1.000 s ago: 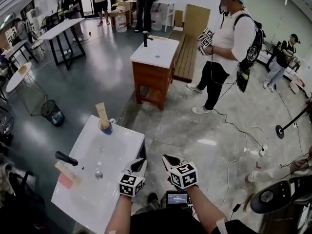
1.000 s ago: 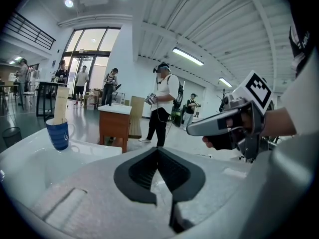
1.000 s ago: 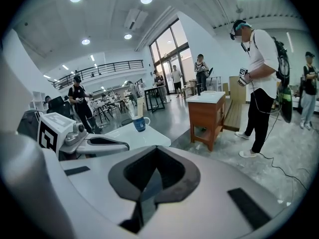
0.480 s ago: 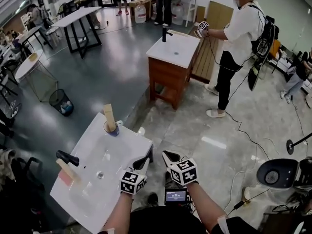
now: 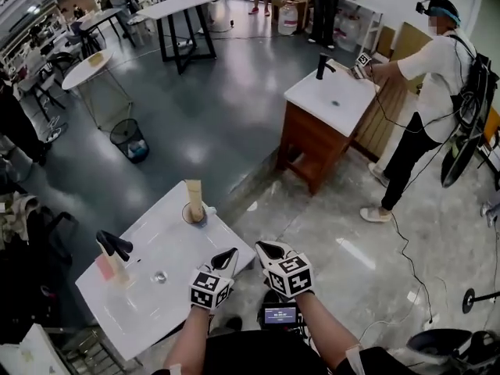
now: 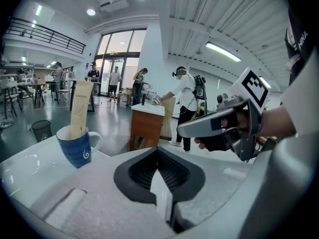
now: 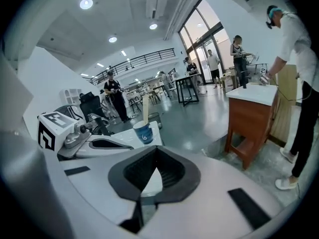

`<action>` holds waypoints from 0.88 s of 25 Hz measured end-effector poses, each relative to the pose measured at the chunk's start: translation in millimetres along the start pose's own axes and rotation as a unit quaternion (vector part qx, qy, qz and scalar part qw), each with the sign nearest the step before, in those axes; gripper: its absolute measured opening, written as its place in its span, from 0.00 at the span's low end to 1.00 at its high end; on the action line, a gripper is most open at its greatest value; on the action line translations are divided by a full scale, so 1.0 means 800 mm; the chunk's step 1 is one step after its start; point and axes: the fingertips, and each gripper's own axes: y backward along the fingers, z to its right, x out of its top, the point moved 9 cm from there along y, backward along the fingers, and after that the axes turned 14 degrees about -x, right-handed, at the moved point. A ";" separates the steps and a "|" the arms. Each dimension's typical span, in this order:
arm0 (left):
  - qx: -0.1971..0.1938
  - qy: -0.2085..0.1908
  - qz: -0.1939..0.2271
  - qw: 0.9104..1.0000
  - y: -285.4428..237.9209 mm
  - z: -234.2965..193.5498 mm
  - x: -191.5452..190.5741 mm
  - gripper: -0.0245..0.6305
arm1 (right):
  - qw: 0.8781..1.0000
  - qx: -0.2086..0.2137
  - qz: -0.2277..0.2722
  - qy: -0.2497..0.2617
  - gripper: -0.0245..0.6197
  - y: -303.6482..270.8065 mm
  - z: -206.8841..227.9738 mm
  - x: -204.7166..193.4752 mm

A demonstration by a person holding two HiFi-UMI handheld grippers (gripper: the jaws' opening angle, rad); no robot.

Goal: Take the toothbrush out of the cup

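While both forearms extend forward side by side, the left tool (image 5: 226,254) and right tool (image 5: 266,249) are closed and empty at the glossy white desk's (image 5: 180,264) right edge. Well apart, a flat tan toothbrush (image 5: 193,196) stands upright in a blue cup (image 5: 196,216) at the far edge.

**Left gripper** (image 5: 227,255): lower centre of head view. Fingers pressed together, nothing between them. Tips point up-frame and lean right, pitched below level. Left marker cube (image 5: 208,292) at rear.

**Left forearm** (image 5: 190,344): bare, rises from bottom edge.

**Right gripper** (image 5: 264,248): just beside left gripper, not touching it. Fingers together, empty. Tips lean left, converging on left gripper's tips. Right marker cube (image 5: 291,276) at rear.

**Right forearm** (image 5: 326,336): bare, rises from bottom edge.

**Right hand** (image 6: 218,142): wrapped round gripper handle, seen at right of left gripper view.
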 end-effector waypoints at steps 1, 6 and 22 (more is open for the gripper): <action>0.013 0.007 0.003 1.000 0.002 -0.004 0.001 0.05 | 1.000 0.010 -0.001 0.006 0.05 -0.006 0.001 0.006; 0.084 0.040 0.025 0.995 0.025 -0.015 -0.002 0.05 | 0.996 0.070 -0.014 0.044 0.05 -0.038 -0.007 0.025; 0.132 0.055 0.061 0.988 0.087 -0.075 -0.011 0.05 | 0.988 0.114 -0.027 0.097 0.05 -0.104 -0.094 0.056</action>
